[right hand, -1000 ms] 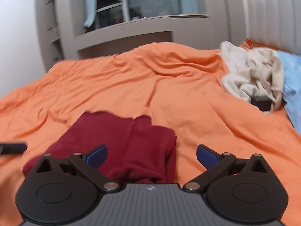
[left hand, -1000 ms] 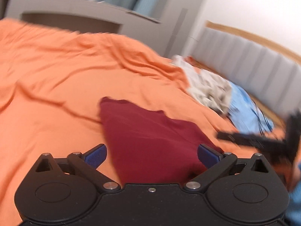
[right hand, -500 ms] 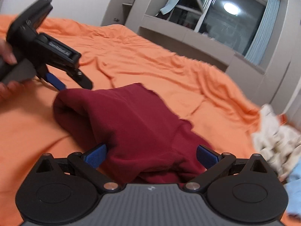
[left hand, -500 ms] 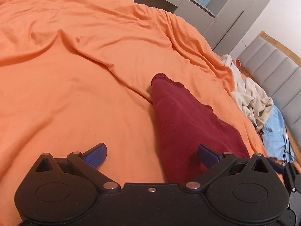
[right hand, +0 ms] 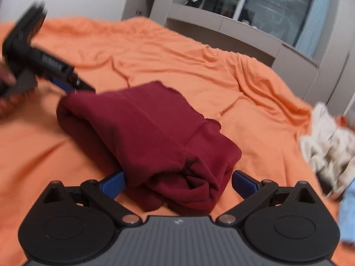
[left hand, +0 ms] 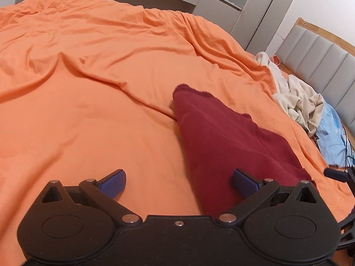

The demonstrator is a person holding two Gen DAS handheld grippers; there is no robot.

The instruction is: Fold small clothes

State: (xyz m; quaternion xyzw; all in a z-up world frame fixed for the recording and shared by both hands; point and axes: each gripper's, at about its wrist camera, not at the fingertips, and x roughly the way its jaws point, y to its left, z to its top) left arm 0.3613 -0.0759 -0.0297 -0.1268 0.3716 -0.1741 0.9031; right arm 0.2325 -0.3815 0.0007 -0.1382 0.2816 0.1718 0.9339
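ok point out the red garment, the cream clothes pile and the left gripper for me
red garment (right hand: pixel 155 137), right wrist view, top folded layer
cream clothes pile (left hand: pixel 297 102), left wrist view, middle of the heap
left gripper (left hand: pixel 178 180), left wrist view, midway between fingertips

Since a second ago the right gripper (right hand: pixel 178 182) has closed in on the maroon garment (right hand: pixel 153 137), fingers spread.
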